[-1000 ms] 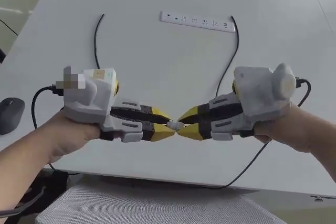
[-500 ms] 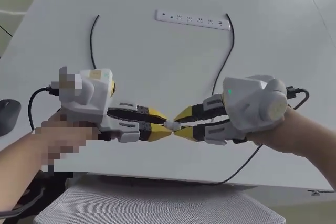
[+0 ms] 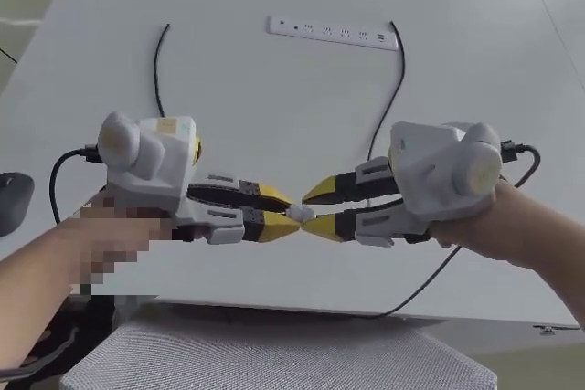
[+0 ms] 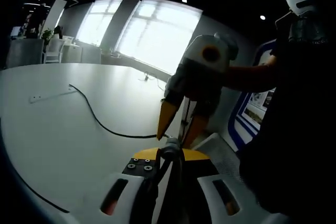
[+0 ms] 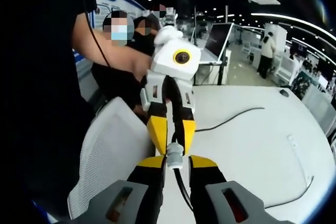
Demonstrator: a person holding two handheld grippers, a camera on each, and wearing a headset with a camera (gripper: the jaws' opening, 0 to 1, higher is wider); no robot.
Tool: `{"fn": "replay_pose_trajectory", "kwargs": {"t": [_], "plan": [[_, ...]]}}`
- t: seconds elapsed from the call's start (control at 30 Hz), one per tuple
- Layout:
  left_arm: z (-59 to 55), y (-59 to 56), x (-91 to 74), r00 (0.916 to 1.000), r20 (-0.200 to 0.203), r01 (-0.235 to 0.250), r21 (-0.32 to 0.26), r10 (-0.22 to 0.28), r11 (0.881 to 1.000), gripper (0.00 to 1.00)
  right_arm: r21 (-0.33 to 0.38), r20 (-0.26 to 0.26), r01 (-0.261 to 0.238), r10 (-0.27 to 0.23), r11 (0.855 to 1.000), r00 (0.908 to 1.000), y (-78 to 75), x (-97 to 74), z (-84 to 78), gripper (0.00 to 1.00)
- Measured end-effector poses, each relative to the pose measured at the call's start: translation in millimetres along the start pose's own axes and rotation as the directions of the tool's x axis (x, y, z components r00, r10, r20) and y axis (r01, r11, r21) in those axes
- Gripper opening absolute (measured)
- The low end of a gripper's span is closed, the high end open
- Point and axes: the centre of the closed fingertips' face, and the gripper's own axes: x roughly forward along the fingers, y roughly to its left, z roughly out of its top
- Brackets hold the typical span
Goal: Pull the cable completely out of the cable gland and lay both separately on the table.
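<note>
– White worktop [image 3: 274,89] takes up most of the head view, in a hall with big windows, and a grey mesh chair [image 3: 256,358] sits below its near edge. What is held over it?
– Both grippers, tip to tip just above the near edge, about at its middle. The left gripper [image 3: 287,217] reaches in from the left side and the right gripper [image 3: 311,217] from the right.
– And further back?
– A white power strip [image 3: 334,33] lies by the far edge, with its black cord [image 3: 388,107] running toward the near edge. A dark mouse [image 3: 11,200] sits at the left edge.
– Where is the cable?
– The black cable [image 5: 182,187] shows in the right gripper view, running back between that gripper's own jaws. Its end is still inside the cable gland [image 5: 175,157].
– And the gland itself?
– It is pale, and it hangs in the air between the two pairs of yellow tips, not on the worktop.
– How do the jaws stand?
– The left jaws are closed on the gland's free end. The right jaws are drawn in on the end where the cable enters, with their tips flanking the gland. The exact contact of the pads is hidden.
</note>
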Motion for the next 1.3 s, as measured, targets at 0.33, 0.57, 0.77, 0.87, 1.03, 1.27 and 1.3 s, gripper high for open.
{"fn": "replay_pose_trajectory", "kwargs": {"t": [0.33,0.57,0.77,0.87,1.03,1.27,1.3], "plan": [[10.2,-2.2,-6.4,0.9994,0.031,-0.019,0.009,0.019,1.0,0.15,-0.004,-0.059,0.17,-0.17,0.985,0.9837,-5.9,-26.9,1.8,0.19],[17.1,-1.7,-9.4,0.9987,0.043,-0.028,0.009,0.027,1.0,0.15,-0.108,-0.096,0.301,-0.311,0.947,0.9454,-14.8,-31.2,0.4,0.16],[19.4,0.4,-8.5,0.999,0.038,-0.025,0.01,0.024,1.0,0.15,-0.169,-0.132,0.324,-0.347,0.931,0.9285,-15.2,-22.9,-4.4,0.14],[20.2,2.1,-6.9,0.999,0.04,-0.021,0.003,0.021,1.0,0.15,-0.183,-0.14,0.316,-0.343,0.931,0.9288,-12.1,-18.2,-7.3,0.14],[18.8,3.0,-4.2,0.9995,0.028,-0.014,0.007,0.014,1.0,0.15,-0.21,-0.135,0.335,-0.367,0.919,0.9205,-15.9,-16.5,-4.7,0.08],[21.5,4.8,-2.5,0.9993,0.033,-0.015,0.011,0.015,1.0,0.15,-0.213,-0.14,0.328,-0.361,0.92,0.9221,-15.3,-13.0,-4.6,0.03],[22.4,5.5,-2.0,0.9992,0.036,-0.019,0.016,0.018,1.0,0.15,-0.208,-0.141,0.33,-0.362,0.921,0.9215,-15.5,-12.5,-5.7,0.01]]}}
